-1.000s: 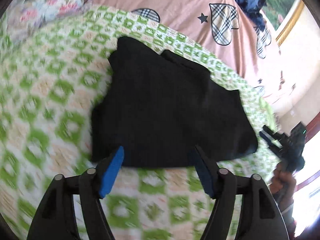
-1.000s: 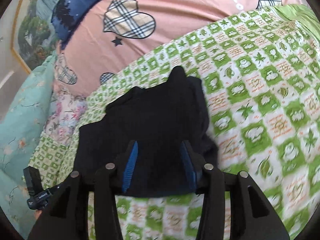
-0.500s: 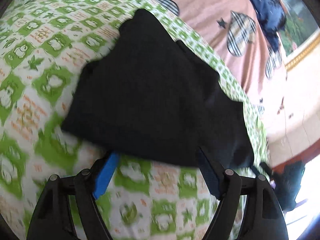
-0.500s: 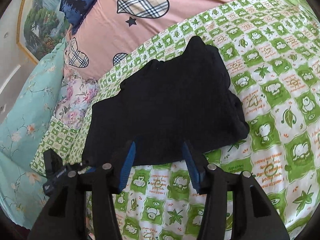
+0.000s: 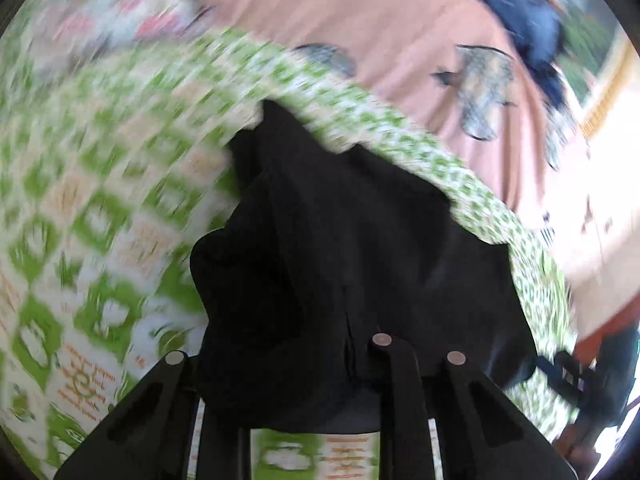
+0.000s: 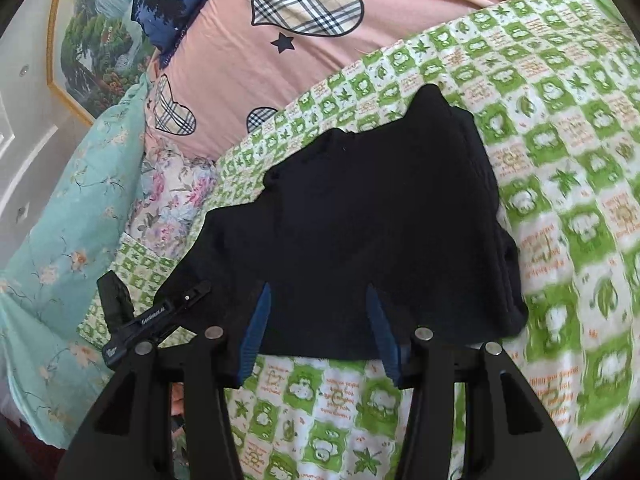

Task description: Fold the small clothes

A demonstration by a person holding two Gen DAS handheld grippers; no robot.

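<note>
- The black garment (image 6: 380, 216) lies on the green-and-white checked bedspread (image 6: 560, 184), its near hem toward both claws.
- The left claw (image 5: 296, 364) has just been closing, and its fingers are clamped on the hem, the cloth bunched over them.
- The right claw (image 6: 320, 328) stands apart, blue pads (image 6: 256, 324) over the hem, gripping nothing.
- Behind lie a pink quilt (image 6: 400, 8) with plaid hearts and a floral pillow (image 6: 172, 204).

Light: bright daylight, overexposed at the left view's right edge.
Blur: left view heavily smeared; right view sharp.
Edges: fisheye bending, dark corners.
</note>
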